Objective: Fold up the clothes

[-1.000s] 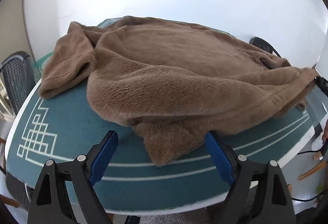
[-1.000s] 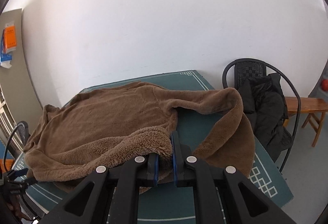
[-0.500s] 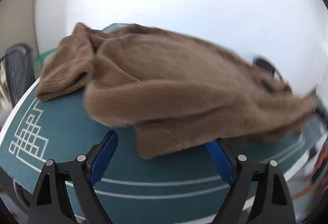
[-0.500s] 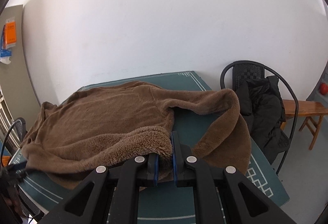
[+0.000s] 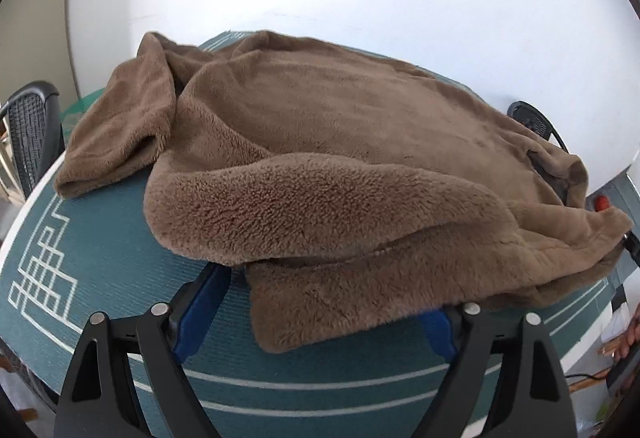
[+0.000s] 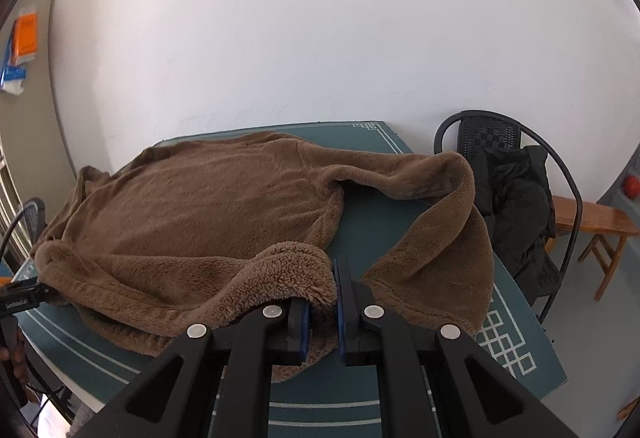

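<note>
A brown fleece sweater (image 5: pixel 328 141) lies spread on a teal table (image 5: pixel 100 238). Its near hem is rolled over and drapes across my left gripper (image 5: pixel 320 298), which is open, with the hem hanging between the blue pads and hiding their tips. In the right wrist view the sweater (image 6: pixel 208 205) fills the table (image 6: pixel 516 354), one sleeve (image 6: pixel 448 222) looping to the right. My right gripper (image 6: pixel 322 302) is shut on a fold of the sweater's hem, lifted slightly.
A black mesh chair (image 5: pixel 32 133) stands at the table's left. Another chair with a black jacket (image 6: pixel 516 205) stands at the right, beside a wooden bench (image 6: pixel 596 222). A white wall is behind the table. The left gripper's body (image 6: pixel 20 298) shows at the left edge.
My left gripper has pushed forward so the sweater's hem now drapes over its pads. The right gripper has stayed shut on the hem and drawn the fold up and over.
</note>
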A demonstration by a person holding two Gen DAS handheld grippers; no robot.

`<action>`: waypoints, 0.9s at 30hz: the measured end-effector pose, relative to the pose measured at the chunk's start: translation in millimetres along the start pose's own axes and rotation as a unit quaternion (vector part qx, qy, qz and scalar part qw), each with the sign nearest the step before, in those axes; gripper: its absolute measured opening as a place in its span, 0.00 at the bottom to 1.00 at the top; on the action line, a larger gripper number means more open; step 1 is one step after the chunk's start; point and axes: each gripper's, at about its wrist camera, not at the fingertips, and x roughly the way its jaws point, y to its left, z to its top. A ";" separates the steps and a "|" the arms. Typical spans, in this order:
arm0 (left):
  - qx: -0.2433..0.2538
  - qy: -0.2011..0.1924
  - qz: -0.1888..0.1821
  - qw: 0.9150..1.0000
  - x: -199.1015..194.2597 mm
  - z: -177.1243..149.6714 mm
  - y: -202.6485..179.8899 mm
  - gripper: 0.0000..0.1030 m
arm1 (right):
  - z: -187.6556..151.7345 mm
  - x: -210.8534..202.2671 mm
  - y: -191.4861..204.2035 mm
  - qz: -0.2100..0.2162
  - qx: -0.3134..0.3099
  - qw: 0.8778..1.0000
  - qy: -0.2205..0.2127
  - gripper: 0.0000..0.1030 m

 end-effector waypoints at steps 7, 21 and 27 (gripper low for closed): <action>-0.072 -0.025 0.006 0.997 -39.0 4.6 50.6 0.16 | -5.0 0.3 -2.5 -0.001 -0.003 1.000 0.011 0.10; -0.022 -0.035 0.039 0.998 -143.4 -20.7 74.1 0.20 | -38.2 -55.4 41.1 0.005 -0.126 0.991 0.047 0.10; -0.023 0.023 0.043 0.999 -101.8 -43.1 86.3 0.24 | -66.5 -44.7 37.4 0.005 -0.126 0.986 0.108 0.10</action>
